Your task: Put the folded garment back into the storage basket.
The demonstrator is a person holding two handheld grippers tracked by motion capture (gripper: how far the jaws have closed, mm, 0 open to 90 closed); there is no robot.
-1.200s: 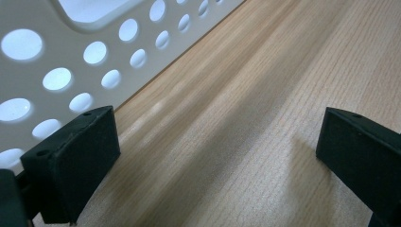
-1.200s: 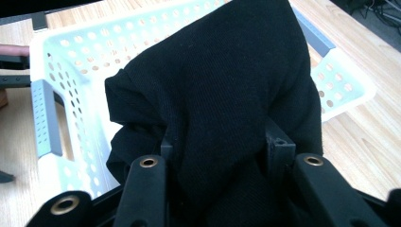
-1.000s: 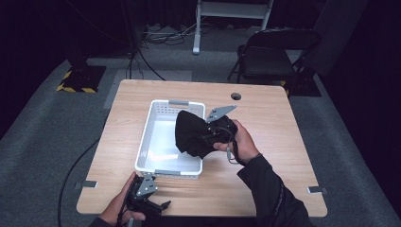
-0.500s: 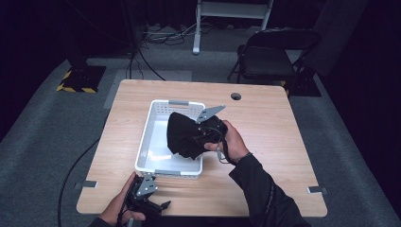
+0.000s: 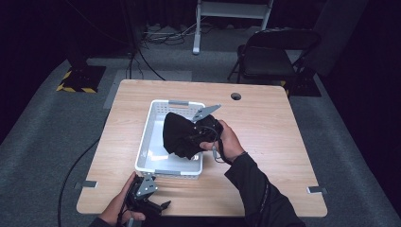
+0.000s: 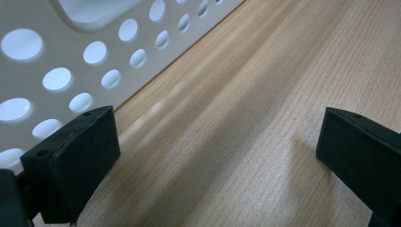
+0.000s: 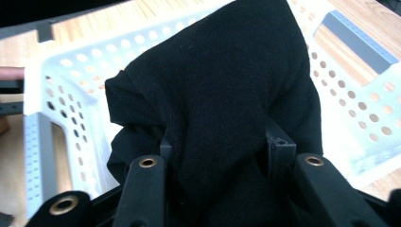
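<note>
From the high view, my right gripper [image 5: 201, 132] holds a black cloth [image 5: 178, 135] over the white basket [image 5: 147, 142], which sits near the middle of the table [image 5: 274, 127]. The cloth hangs bunched from the jaws, its lower folds down inside the basket's right half — I cannot tell from here whether they touch the floor of it. My left gripper [image 5: 158, 206] rests low at the near edge of the table, just in front of the basket's near wall, with nothing in it.

In the left gripper view, the jaws stand wide apart with only bare wood between them. The basket's holed wall [image 6: 56, 66] runs close by the jaw at the left of that view, near it but not clearly touching.

In the right gripper view, the jaws are clamped together on the cloth [image 7: 222, 94]; a thick fold is pinched between them and the rest bulges out ahead, draped over the inside of the basket [image 7: 359, 109]. The holed walls show on both sides of the fabric, so the bundle is inside the rim's outline.

I judge the step in hand to be setting the cloth into the basket — the carry is about done and the lowering is not. Next I need to bring the right gripper down until the cloth's weight rests on the basket floor, then part the jaws and lift clear without dragging a fold back over the rim.
</note>
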